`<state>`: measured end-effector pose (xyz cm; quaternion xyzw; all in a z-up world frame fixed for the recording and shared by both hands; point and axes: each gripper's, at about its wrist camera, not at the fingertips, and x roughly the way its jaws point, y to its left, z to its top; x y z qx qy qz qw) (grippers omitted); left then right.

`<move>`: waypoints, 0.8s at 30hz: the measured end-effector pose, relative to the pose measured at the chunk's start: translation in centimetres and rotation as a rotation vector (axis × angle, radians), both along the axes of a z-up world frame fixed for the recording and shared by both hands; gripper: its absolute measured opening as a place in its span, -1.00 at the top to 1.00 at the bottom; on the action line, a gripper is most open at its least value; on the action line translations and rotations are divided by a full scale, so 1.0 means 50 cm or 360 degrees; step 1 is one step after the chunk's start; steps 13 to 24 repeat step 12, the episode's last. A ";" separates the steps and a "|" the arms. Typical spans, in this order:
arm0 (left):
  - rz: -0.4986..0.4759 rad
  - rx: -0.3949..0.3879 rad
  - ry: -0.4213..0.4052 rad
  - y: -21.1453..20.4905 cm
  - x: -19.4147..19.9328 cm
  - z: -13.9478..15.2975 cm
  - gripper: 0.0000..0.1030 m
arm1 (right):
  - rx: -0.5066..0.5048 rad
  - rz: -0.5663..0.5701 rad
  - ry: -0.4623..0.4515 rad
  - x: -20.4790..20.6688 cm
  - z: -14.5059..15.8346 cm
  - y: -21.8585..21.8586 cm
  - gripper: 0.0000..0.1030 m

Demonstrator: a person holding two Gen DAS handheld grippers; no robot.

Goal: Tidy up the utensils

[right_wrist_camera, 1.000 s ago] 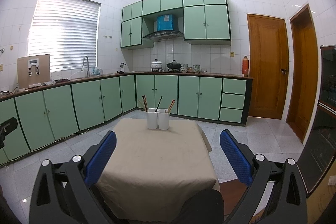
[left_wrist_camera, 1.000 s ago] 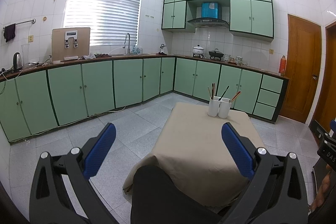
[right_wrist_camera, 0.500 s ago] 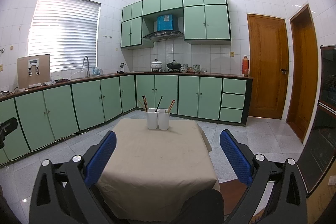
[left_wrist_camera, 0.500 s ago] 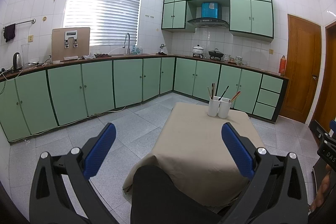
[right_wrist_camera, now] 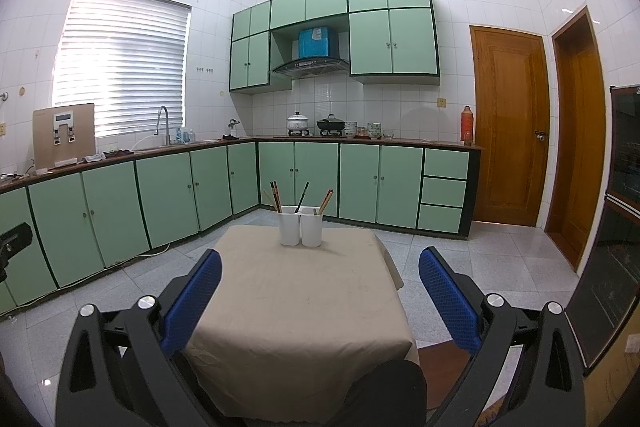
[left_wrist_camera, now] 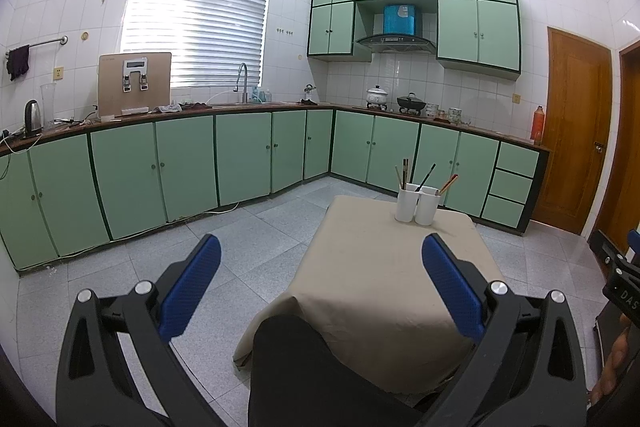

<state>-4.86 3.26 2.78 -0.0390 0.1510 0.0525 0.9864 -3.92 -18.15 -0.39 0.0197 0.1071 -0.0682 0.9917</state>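
Note:
Two white holder cups [right_wrist_camera: 300, 226] [left_wrist_camera: 417, 205] stand side by side at the far edge of a small table under a beige cloth [right_wrist_camera: 296, 299] [left_wrist_camera: 380, 267]. Several chopsticks [right_wrist_camera: 276, 195] [left_wrist_camera: 405, 171] stick up out of them, some dark, some light wood. My left gripper [left_wrist_camera: 320, 259] is open and holds nothing; it hangs well short of the cups, over the table's near left corner. Open and likewise bare, my right gripper [right_wrist_camera: 320, 267] is centred on the table, with the cups far ahead between its blue pads [right_wrist_camera: 446, 297].
Green base cabinets [right_wrist_camera: 168, 195] run along the left and back walls, with grey tiled floor [left_wrist_camera: 168, 255] around the table. Wooden doors [right_wrist_camera: 510, 123] stand at the right. A dark knee [left_wrist_camera: 304, 367] is at the table's near edge. A dark glass-fronted cabinet [right_wrist_camera: 616, 227] is at far right.

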 end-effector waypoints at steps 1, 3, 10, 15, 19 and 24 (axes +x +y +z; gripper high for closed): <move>0.0002 -0.0001 -0.0001 0.000 -0.001 0.001 -0.90 | 0.0000 0.0000 0.0000 0.000 0.000 0.000 -0.88; 0.0013 -0.0001 -0.0005 0.001 -0.002 0.001 -0.90 | 0.0001 0.0001 0.0000 0.000 0.000 0.000 -0.88; 0.0018 -0.0011 0.0000 0.001 0.001 0.003 -0.90 | -0.0002 0.0000 0.0001 0.001 0.001 -0.001 -0.88; 0.0016 -0.0015 0.0000 0.002 -0.001 0.004 -0.90 | -0.0001 0.0000 -0.0001 0.001 0.001 -0.003 -0.88; 0.0016 -0.0015 0.0000 0.002 -0.001 0.004 -0.90 | -0.0001 0.0000 -0.0001 0.001 0.001 -0.003 -0.88; 0.0016 -0.0015 0.0000 0.002 -0.001 0.004 -0.90 | -0.0001 0.0000 -0.0001 0.001 0.001 -0.003 -0.88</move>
